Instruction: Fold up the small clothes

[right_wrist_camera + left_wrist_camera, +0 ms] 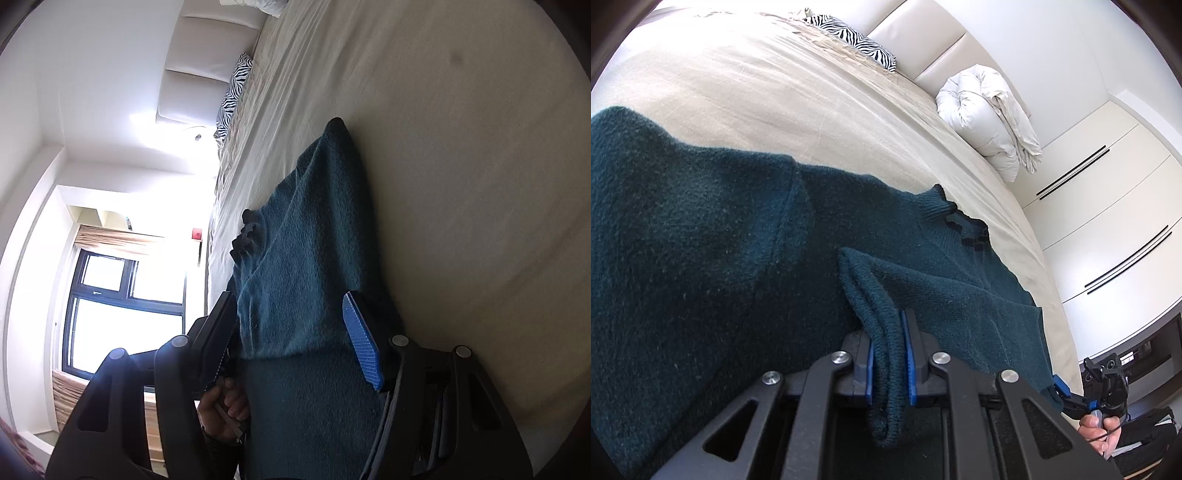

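A dark teal knit sweater (701, 240) lies spread on the beige bed sheet (757, 92). My left gripper (889, 354) is shut on a folded ribbed edge of the sweater and holds it just above the rest of the garment. The sweater's frilled collar (964, 229) lies beyond it. In the right wrist view the sweater (306, 258) runs between my fingers; my right gripper (291, 339) is open, its blue pad (364, 347) standing apart from the cloth. The right gripper also shows in the left wrist view (1104, 380) at the sweater's far corner.
A zebra-print pillow (849, 37) and a rolled white duvet (990, 118) lie at the head of the bed by the padded headboard (923, 40). White wardrobe doors (1108, 221) stand past the bed's edge. A window (122, 310) shows in the right wrist view.
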{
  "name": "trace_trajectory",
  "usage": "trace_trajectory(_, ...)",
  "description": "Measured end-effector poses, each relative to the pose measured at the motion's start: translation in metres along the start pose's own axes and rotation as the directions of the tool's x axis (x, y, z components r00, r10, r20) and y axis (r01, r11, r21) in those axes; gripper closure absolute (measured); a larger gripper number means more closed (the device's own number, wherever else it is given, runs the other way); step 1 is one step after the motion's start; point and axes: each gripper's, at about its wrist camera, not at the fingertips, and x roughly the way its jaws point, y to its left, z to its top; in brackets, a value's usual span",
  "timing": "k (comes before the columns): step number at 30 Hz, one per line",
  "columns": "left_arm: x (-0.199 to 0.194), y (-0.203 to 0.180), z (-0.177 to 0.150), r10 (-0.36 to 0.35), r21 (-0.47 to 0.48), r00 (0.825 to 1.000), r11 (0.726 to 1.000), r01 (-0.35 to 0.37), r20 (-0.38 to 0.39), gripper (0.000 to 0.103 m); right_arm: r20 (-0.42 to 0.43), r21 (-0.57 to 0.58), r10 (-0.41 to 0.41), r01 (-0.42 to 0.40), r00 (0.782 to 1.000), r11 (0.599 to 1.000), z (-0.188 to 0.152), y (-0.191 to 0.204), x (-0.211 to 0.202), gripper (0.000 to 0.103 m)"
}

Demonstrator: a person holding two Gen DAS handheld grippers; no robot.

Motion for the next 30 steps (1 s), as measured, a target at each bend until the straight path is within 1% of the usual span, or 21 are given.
trace_trajectory(1,-0.009,-0.005,-0.001,0.015,0.012,1.0,1.0,-0.015,0.006,0.069,0.009,0.003,0.005,-0.005,1.0,1.0,-0.011,0.001,-0.009,0.044)
trace_trajectory(2,-0.021,-0.009,-0.003,0.019,0.025,0.999,0.999,-0.019,0.026,0.043,0.014,0.005,0.004,-0.005,1.0,1.0,-0.021,0.004,-0.017,0.042)
trace_trajectory(3,-0.038,-0.013,-0.006,0.024,0.036,0.998,0.999,-0.027,0.062,0.021,0.021,0.0,0.008,-0.008,1.0,1.0,-0.031,0.008,-0.023,0.042)
trace_trajectory(4,-0.058,-0.014,-0.009,0.029,0.039,0.993,0.999,-0.034,0.111,0.015,0.031,-0.015,0.017,-0.017,0.999,1.0,-0.043,0.012,-0.031,0.042)
trace_trajectory(5,-0.08,-0.012,-0.013,0.024,0.03,0.987,0.999,-0.029,0.159,0.012,0.037,-0.026,0.021,-0.02,0.999,0.999,-0.054,0.017,-0.035,0.042)
trace_trajectory(6,-0.101,-0.005,-0.016,0.011,0.006,0.981,1.0,-0.012,0.195,0.012,0.039,-0.033,0.023,-0.022,0.999,0.999,-0.066,0.022,-0.039,0.042)
trace_trajectory(8,-0.14,0.022,-0.024,0.003,-0.087,0.966,0.996,0.02,0.26,0.012,0.033,-0.048,0.037,-0.035,0.999,0.998,-0.09,0.031,-0.04,0.043)
trace_trajectory(9,-0.159,0.039,-0.029,0.016,-0.144,0.957,0.989,0.028,0.291,0.013,0.027,-0.055,0.041,-0.039,0.999,0.998,-0.101,0.036,-0.038,0.043)
trace_trajectory(11,-0.196,0.078,-0.04,0.064,-0.261,0.935,0.965,0.031,0.348,0.013,0.006,-0.058,0.048,-0.047,0.999,0.997,-0.123,0.045,-0.028,0.043)
trace_trajectory(13,-0.233,0.118,-0.052,0.129,-0.378,0.905,0.925,0.038,0.405,0.013,-0.015,-0.063,0.056,-0.057,0.998,0.996,-0.142,0.055,-0.014,0.043)
trace_trajectory(15,-0.266,0.158,-0.064,0.192,-0.486,0.868,0.872,0.063,0.458,0.013,-0.044,-0.072,0.059,-0.062,0.997,0.995,-0.163,0.068,0.001,0.043)
trace_trajectory(17,-0.294,0.19,-0.072,0.261,-0.575,0.83,0.813,0.086,0.493,0.013,-0.072,-0.094,0.057,-0.063,0.996,0.994,-0.178,0.083,0.017,0.042)
trace_trajectory(18,-0.303,0.205,-0.075,0.284,-0.607,0.817,0.789,0.099,0.502,0.013,-0.085,-0.104,0.056,-0.065,0.995,0.992,-0.183,0.09,0.024,0.042)
trace_trajectory(20,-0.313,0.229,-0.076,0.318,-0.66,0.804,0.742,0.12,0.503,0.015,-0.105,-0.118,0.059,-0.071,0.993,0.99,-0.194,0.104,0.036,0.043)
trace_trajectory(23,-0.313,0.256,-0.074,0.321,-0.71,0.802,0.683,0.172,0.503,0.024,-0.119,-0.133,0.056,-0.072,0.991,0.989,-0.207,0.122,0.048,0.043)
trace_trajectory(26,-0.306,0.268,-0.064,0.334,-0.725,0.794,0.664,0.185,0.508,0.025,-0.13,-0.152,0.048,-0.067,0.99,0.986,-0.219,0.133,0.052,0.043)
trace_trajectory(28,-0.303,0.273,-0.056,0.355,-0.739,0.784,0.647,0.187,0.509,0.029,-0.137,-0.162,0.033,-0.056,0.99,0.985,-0.221,0.139,0.055,0.043)
trace_trajectory(29,-0.3,0.276,-0.051,0.366,-0.747,0.781,0.639,0.184,0.505,0.039,-0.138,-0.164,0.026,-0.049,0.99,0.985,-0.222,0.139,0.057,0.043)
trace_trajectory(30,-0.298,0.279,-0.048,0.371,-0.752,0.782,0.633,0.182,0.501,0.057,-0.138,-0.164,0.022,-0.045,0.99,0.985,-0.218,0.137,0.057,0.043)
